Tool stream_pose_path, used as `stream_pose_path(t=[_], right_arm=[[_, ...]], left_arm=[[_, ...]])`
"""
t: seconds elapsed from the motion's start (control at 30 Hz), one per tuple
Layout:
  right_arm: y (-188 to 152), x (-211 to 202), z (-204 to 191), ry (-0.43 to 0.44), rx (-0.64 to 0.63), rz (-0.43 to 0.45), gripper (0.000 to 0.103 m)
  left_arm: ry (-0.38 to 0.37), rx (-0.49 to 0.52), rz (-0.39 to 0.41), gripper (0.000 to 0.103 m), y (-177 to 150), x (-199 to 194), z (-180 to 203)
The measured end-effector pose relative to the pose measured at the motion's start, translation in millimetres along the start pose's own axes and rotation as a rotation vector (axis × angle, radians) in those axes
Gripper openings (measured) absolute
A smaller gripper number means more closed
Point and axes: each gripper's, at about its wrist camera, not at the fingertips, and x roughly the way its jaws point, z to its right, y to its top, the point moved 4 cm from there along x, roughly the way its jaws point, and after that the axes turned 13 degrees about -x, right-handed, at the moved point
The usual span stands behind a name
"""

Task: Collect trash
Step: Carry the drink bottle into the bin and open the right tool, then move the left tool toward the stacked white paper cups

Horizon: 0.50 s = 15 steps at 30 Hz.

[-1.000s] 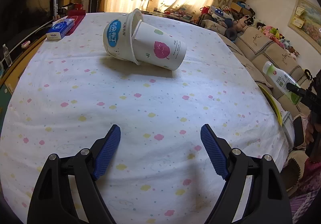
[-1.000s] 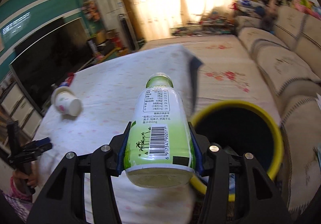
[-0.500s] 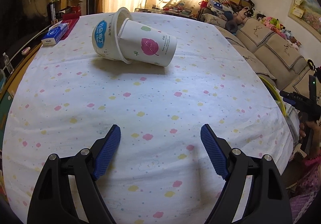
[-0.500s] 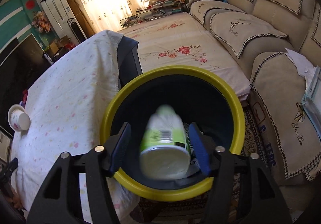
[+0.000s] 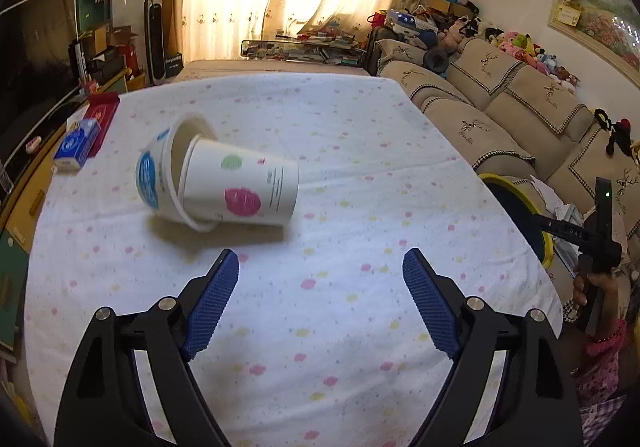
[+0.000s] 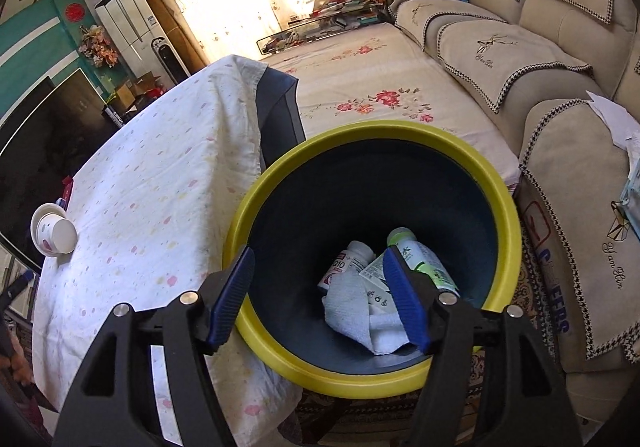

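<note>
Trash bin [image 6: 496, 183], yellow-rimmed, beside worktop [image 6: 152, 183], holding green-labelled bottle [image 6: 424, 263], white bottle [image 6: 348, 263], crumpled cloth [image 6: 352, 315]; right gripper [image 6: 320, 295] above rim, jaws opening, nothing between; left gripper [image 5: 320, 299] likewise opening, empty, over worktop short of nested cups [image 5: 240, 183] lying sideways.

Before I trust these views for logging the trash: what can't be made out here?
- Bin contents, right wrist view: the right gripper and towel partly cover the bottles.
- Bin in left wrist view: mostly hidden behind the table edge.
- Paper cups' insides: facing away.
</note>
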Motion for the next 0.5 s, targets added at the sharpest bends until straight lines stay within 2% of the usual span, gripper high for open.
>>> stream_pose_path(t=[0.2,0.5], right_arm=[[-3.6,5.0,-6.2,0.041,-0.002,0.003,0.066],[-5.8,14.6,-9.4,0.075,-0.005,-0.014,0.066]], left_arm=[[0.058,0.085,0.039,0.088,41.0,2.2,13.8],[0.171,0.097,-0.013,0.088,66.4,35.4,4.1]])
